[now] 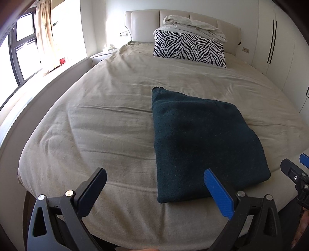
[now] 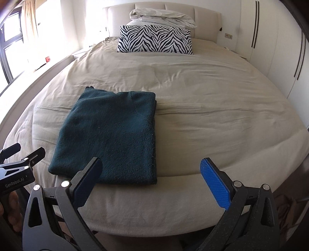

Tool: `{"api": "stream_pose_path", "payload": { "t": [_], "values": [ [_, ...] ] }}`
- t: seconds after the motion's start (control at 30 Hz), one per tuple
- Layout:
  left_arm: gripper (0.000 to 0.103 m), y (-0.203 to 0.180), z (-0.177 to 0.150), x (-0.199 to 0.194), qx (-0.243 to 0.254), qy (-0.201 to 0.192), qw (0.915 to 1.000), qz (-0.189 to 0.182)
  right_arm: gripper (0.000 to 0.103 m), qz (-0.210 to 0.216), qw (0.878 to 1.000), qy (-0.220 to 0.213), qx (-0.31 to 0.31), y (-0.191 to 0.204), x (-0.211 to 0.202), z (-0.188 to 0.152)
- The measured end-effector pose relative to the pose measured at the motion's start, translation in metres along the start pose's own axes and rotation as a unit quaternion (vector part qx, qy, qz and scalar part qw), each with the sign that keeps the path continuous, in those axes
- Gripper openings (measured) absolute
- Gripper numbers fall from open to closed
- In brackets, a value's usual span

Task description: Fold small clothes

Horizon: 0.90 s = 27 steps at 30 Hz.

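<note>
A dark teal knit garment (image 1: 200,142) lies folded into a rectangle on the beige bed (image 1: 108,123), near the foot edge. It also shows in the right wrist view (image 2: 112,135). My left gripper (image 1: 154,177) is open and empty, held above the foot of the bed, its right finger over the garment's near edge. My right gripper (image 2: 151,166) is open and empty, just right of the garment's near right corner. Each gripper shows at the edge of the other's view: the right one (image 1: 295,170) and the left one (image 2: 21,154).
A zebra-print pillow (image 2: 154,39) and a crumpled white duvet (image 2: 162,18) sit at the padded headboard. A window with curtain (image 1: 32,44) and a ledge run along the left. White wardrobes (image 2: 270,44) stand on the right. A nightstand (image 1: 102,55) stands at the far left.
</note>
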<state>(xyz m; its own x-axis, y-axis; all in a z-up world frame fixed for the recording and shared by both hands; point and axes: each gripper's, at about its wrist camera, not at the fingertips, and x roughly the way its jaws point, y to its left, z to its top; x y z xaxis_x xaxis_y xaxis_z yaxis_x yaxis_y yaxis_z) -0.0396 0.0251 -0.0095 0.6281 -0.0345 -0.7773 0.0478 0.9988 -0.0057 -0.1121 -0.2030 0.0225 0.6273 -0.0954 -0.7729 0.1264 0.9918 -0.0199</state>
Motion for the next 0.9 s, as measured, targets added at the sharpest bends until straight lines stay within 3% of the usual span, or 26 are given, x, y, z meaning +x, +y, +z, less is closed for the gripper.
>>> {"api": "stream_pose_path", "payload": {
  "t": [0.9],
  "values": [
    [0.103,-0.0008,-0.0014,0.0022,0.0,0.003,1.0,0.001,0.103,0.003,1.0,0.008,0.005,0.0004,0.0058,-0.0049]
  ]
}}
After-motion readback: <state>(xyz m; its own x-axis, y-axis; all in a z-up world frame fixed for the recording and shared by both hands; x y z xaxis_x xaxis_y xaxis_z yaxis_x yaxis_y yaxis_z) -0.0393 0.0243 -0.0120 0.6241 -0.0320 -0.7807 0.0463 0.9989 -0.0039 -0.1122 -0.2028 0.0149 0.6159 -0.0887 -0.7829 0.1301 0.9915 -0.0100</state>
